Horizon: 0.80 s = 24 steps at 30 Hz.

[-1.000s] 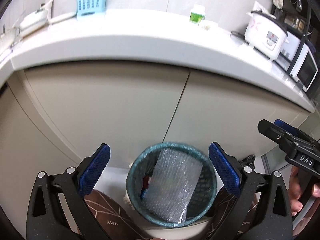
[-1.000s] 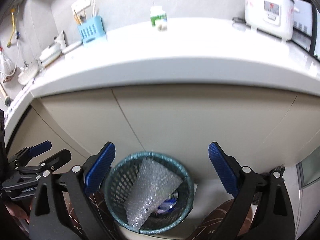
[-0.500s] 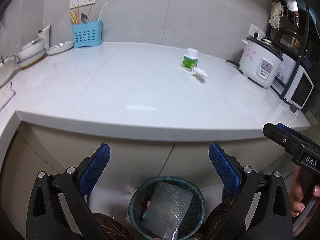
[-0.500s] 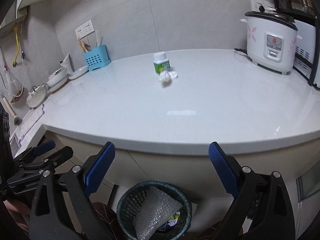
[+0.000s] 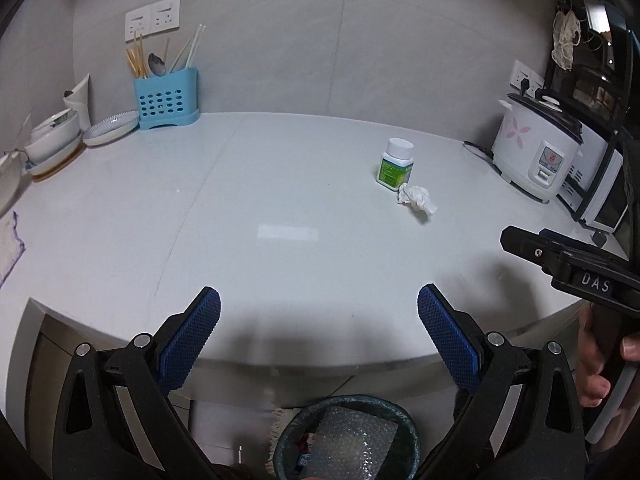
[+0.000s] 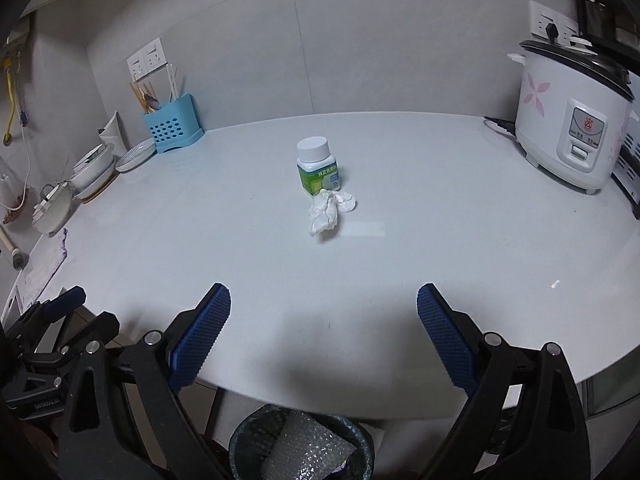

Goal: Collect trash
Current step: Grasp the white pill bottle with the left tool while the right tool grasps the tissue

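A crumpled white tissue (image 6: 329, 211) lies mid-counter, touching the front of a small white-capped bottle with a green label (image 6: 317, 168). Both also show in the left wrist view, the tissue (image 5: 416, 197) and the bottle (image 5: 395, 164) at the right. A teal mesh bin (image 6: 244, 440) with bubble wrap (image 6: 308, 452) inside stands on the floor under the counter's front edge; it shows in the left wrist view too (image 5: 408, 428). My left gripper (image 5: 318, 332) and right gripper (image 6: 323, 332) are both open and empty, held over the counter's near edge.
A white rice cooker (image 6: 572, 120) and a microwave (image 5: 600, 196) stand at the right. A blue utensil holder (image 6: 172, 128), plates and bowls (image 6: 92, 172) line the back left. A cloth (image 6: 44, 264) lies at the left edge.
Both grippers rose from in front of the cabinet above the bin to counter height. The counter top, bottle and tissue came into view; the bin dropped to the bottom of both views.
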Tool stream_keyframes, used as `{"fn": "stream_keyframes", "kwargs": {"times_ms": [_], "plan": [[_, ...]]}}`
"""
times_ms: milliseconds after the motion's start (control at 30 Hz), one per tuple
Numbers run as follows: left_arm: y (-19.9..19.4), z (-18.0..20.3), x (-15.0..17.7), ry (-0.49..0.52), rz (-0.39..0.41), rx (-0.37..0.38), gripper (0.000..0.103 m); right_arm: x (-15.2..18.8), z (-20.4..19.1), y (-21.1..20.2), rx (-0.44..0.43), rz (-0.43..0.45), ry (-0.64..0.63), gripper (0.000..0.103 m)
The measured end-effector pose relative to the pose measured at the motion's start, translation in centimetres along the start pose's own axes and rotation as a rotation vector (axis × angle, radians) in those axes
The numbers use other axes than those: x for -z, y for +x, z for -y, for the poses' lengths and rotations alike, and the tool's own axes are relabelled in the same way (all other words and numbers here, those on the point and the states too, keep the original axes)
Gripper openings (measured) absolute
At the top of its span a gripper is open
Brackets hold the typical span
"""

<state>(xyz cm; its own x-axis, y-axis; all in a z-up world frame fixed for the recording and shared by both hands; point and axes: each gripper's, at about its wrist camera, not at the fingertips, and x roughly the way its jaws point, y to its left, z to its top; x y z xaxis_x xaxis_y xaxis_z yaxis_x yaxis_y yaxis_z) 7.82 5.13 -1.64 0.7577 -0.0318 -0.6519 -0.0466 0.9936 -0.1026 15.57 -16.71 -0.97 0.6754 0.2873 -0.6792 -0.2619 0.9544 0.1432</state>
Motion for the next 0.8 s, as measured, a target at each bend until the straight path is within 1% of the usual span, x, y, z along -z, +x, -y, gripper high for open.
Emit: {"fn": "stream_keyframes", "kwargs": {"times_ms": [133, 167, 267, 367, 400, 433, 500, 633, 700, 733, 767, 800], "plan": [[2.2, -1.1, -1.7, -0.004, -0.013, -0.004, 0.097, -2.8, -0.3, 3.7, 0.016, -0.024, -0.016, 0.090], [2.9, -1.3, -2.1, -0.006, -0.018, -0.004, 0.097, -3.5, -0.4, 4.8, 0.019, -0.033, -0.022, 0.084], [5.1, -2.1, -3.2, -0.009, -0.036, -0.009, 0.097, -5.2, -0.5, 8.4, 0.024, -0.083, -0.013, 0.073], [7.1, -2.6, -4.4, -0.008, -0.046, -0.013, 0.097, -6.6, -0.4, 11.8, 0.047, -0.126, -0.007, 0.066], [7.5, -2.7, -4.7, -0.006, -0.047, -0.012, 0.097, -6.8, -0.3, 12.5, 0.050, -0.136, 0.000, 0.065], [8.1, -2.7, -5.1, 0.000, -0.049, -0.008, 0.097, -7.0, -0.2, 13.3, 0.048, -0.147, 0.011, 0.062], [9.0, -2.6, -5.7, 0.011, -0.049, -0.007, 0.097, -7.4, -0.1, 14.5, 0.051, -0.165, 0.020, 0.058], [10.7, -2.5, -6.9, 0.020, -0.057, -0.008, 0.097, -7.8, 0.9, 17.0, 0.058, -0.212, 0.055, 0.045], [11.2, -2.3, -7.3, 0.025, -0.057, -0.007, 0.097, -8.1, 1.1, 17.6, 0.049, -0.210, 0.064, 0.043], [11.5, -2.1, -7.4, 0.030, -0.057, -0.006, 0.097, -8.2, 1.2, 17.7, 0.050, -0.209, 0.062, 0.038], [11.7, -1.9, -7.6, 0.035, -0.057, -0.007, 0.097, -8.2, 1.2, 17.7, 0.048, -0.207, 0.061, 0.029], [11.8, -1.7, -7.7, 0.037, -0.057, -0.008, 0.097, -8.2, 1.2, 17.7, 0.049, -0.209, 0.058, 0.023]]}}
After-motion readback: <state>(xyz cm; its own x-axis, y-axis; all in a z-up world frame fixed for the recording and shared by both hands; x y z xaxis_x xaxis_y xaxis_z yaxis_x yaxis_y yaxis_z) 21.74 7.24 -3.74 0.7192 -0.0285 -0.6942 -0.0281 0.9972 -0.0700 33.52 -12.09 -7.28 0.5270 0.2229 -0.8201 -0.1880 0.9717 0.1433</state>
